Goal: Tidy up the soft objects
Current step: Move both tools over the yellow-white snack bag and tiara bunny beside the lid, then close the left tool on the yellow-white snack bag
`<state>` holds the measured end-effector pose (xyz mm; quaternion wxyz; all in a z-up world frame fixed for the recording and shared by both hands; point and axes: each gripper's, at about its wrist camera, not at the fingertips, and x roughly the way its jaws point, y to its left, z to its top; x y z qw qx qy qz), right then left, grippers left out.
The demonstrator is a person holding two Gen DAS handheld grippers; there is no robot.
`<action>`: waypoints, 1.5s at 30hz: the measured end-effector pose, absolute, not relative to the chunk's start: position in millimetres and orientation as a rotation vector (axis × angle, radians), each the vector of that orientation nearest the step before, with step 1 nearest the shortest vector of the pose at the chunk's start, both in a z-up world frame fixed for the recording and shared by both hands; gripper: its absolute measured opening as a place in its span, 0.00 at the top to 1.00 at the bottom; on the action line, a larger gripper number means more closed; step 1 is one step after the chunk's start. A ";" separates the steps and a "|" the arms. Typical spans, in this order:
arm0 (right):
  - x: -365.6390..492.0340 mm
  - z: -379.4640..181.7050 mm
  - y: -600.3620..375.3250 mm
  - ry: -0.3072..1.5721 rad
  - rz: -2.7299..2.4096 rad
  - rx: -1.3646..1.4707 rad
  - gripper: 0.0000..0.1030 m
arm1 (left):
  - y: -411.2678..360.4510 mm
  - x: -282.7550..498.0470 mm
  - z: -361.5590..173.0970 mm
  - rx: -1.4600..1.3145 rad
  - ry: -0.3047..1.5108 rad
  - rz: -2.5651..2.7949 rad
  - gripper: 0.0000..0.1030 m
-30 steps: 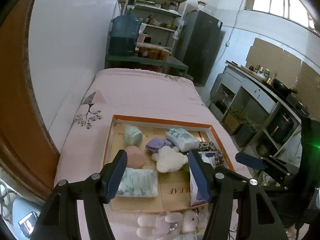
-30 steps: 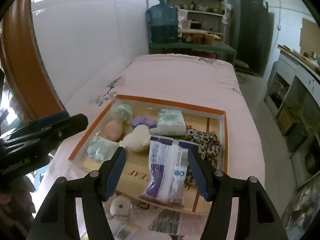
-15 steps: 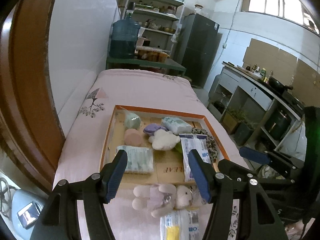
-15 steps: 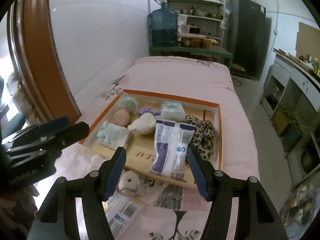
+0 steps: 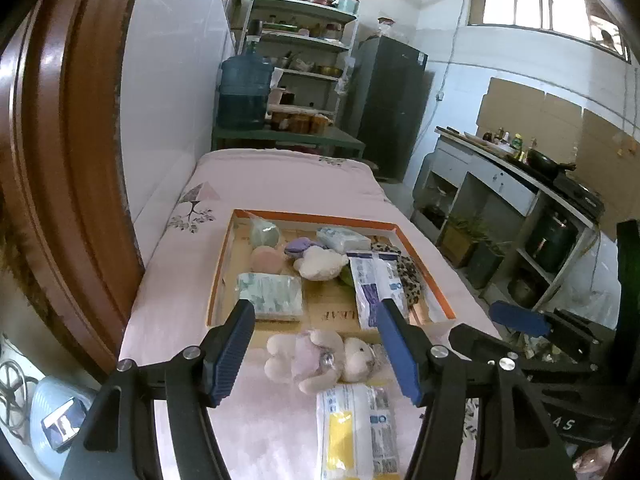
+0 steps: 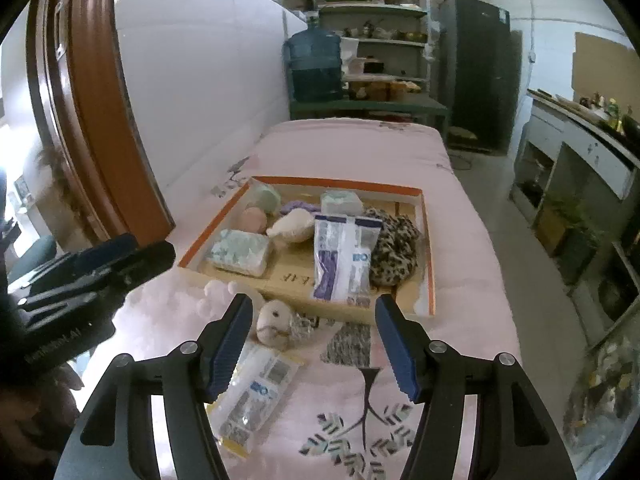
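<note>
An orange-rimmed cardboard tray (image 5: 424, 264) (image 6: 427, 240) lies on the pink bed and holds several soft things: a white plush (image 5: 318, 264), a tissue pack (image 5: 270, 290) (image 6: 240, 250), a blue-white packet (image 5: 374, 284) (image 6: 340, 254), a leopard cloth (image 6: 394, 246). A pink-white plush toy (image 5: 320, 360) (image 6: 278, 322) and a yellow-white packet (image 5: 354, 432) (image 6: 252, 396) lie on the bed in front of the tray. My left gripper (image 5: 316, 354) is open, empty, above the plush toy. My right gripper (image 6: 314, 346) is open, empty, just right of it.
A brown wooden headboard (image 5: 60, 168) and white wall run along the left. A water jug (image 5: 244, 92), shelves and a dark fridge (image 5: 384, 108) stand past the bed's far end. A counter with pots (image 5: 532, 184) lines the right. The far half of the bed (image 6: 352, 148) is bare.
Both grippers have drawn back from the tray toward the bed's near end. The plush toy and the yellow-white packet in front of the tray have come into view. Both stayed open.
</note>
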<state>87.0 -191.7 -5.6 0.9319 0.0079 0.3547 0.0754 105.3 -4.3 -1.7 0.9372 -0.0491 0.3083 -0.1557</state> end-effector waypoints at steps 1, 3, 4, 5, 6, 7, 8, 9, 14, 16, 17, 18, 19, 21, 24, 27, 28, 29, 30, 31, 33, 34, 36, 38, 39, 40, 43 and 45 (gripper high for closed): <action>84.2 -6.5 -191.7 0.726 0.151 0.016 0.36 | -4.3 102.5 -2.0 -0.100 0.629 -0.320 0.39; 77.4 -8.8 -192.2 0.725 0.146 0.023 0.36 | -4.3 97.2 -2.7 -0.100 0.629 -0.322 0.39; 74.3 -10.0 -193.3 0.725 0.144 0.025 0.36 | -4.2 94.9 -3.5 -0.099 0.630 -0.322 0.39; 70.3 -11.2 -193.6 0.722 0.138 0.025 0.36 | -3.9 92.9 -4.5 -0.099 0.630 -0.324 0.39; 67.9 -12.1 -193.8 0.720 0.134 0.024 0.36 | -4.2 90.1 -5.4 -0.097 0.630 -0.325 0.39; 65.3 -13.5 -193.8 0.719 0.131 0.026 0.36 | -4.3 88.2 -6.4 -0.094 0.631 -0.325 0.39; 62.8 -15.2 -194.2 0.719 0.130 0.029 0.36 | -4.6 85.5 -8.3 -0.092 0.632 -0.327 0.39; 59.7 -17.0 -194.8 0.719 0.129 0.033 0.36 | -5.2 83.9 -9.6 -0.091 0.634 -0.329 0.39; 46.5 -26.4 -197.5 0.729 0.123 0.038 0.36 | -11.2 75.6 -22.5 -0.090 0.658 -0.350 0.39; 41.7 -30.3 -198.9 0.730 0.115 0.036 0.36 | -13.6 73.1 -27.4 -0.093 0.666 -0.355 0.39; 40.1 -31.2 -199.3 0.730 0.112 0.034 0.36 | -14.9 72.5 -30.4 -0.094 0.672 -0.360 0.39; 38.3 -33.5 -200.2 0.732 0.108 0.034 0.36 | -16.7 71.8 -33.0 -0.094 0.677 -0.363 0.39; 38.3 -34.7 -200.6 0.733 0.107 0.035 0.36 | -17.9 71.1 -35.5 -0.093 0.683 -0.366 0.39; 36.9 -38.6 -203.1 0.739 0.104 0.043 0.36 | -21.0 69.6 -41.5 -0.089 0.697 -0.373 0.39; 37.3 -44.3 -207.2 0.748 0.098 0.057 0.36 | -24.5 67.6 -48.7 -0.087 0.708 -0.382 0.39; 38.5 -50.5 -209.2 0.759 0.090 0.060 0.36 | -27.9 65.2 -55.3 -0.077 0.716 -0.379 0.39; 39.2 -52.1 -209.9 0.762 0.088 0.061 0.36 | -28.8 64.2 -57.5 -0.075 0.719 -0.378 0.39; 40.2 -54.4 -211.3 0.766 0.085 0.062 0.36 | -29.7 63.5 -60.1 -0.074 0.724 -0.378 0.39; 41.2 -57.1 -212.2 0.773 0.082 0.065 0.36 | -29.9 62.6 -62.2 -0.075 0.728 -0.378 0.39; 42.4 -59.9 -213.4 0.780 0.081 0.070 0.36 | -30.5 62.1 -64.5 -0.077 0.733 -0.378 0.39; 44.0 -64.1 -215.8 0.790 0.077 0.078 0.36 | -32.4 61.5 -68.3 -0.081 0.743 -0.383 0.39; 44.7 -66.0 -216.4 0.795 0.076 0.081 0.36 | -33.4 61.2 -70.1 -0.080 0.747 -0.384 0.39; 46.1 -70.2 -218.3 0.805 0.074 0.089 0.36 | -36.3 61.9 -74.2 -0.076 0.758 -0.389 0.39; 46.5 -72.9 -219.9 0.810 0.072 0.091 0.36 | -38.8 63.0 -77.6 -0.075 0.768 -0.394 0.39; 47.0 -74.1 -220.7 0.811 0.070 0.092 0.36 | -40.1 63.6 -79.3 -0.078 0.774 -0.399 0.39; 47.5 -75.1 -221.5 0.813 0.069 0.093 0.36 | -41.2 64.5 -80.6 -0.079 0.779 -0.403 0.39; 49.1 -77.3 -224.3 0.817 0.065 0.098 0.36 | -45.9 66.4 -84.2 -0.073 0.788 -0.409 0.39; 49.8 -78.5 -225.3 0.819 0.062 0.101 0.36 | -48.8 67.4 -87.1 -0.067 0.796 -0.413 0.39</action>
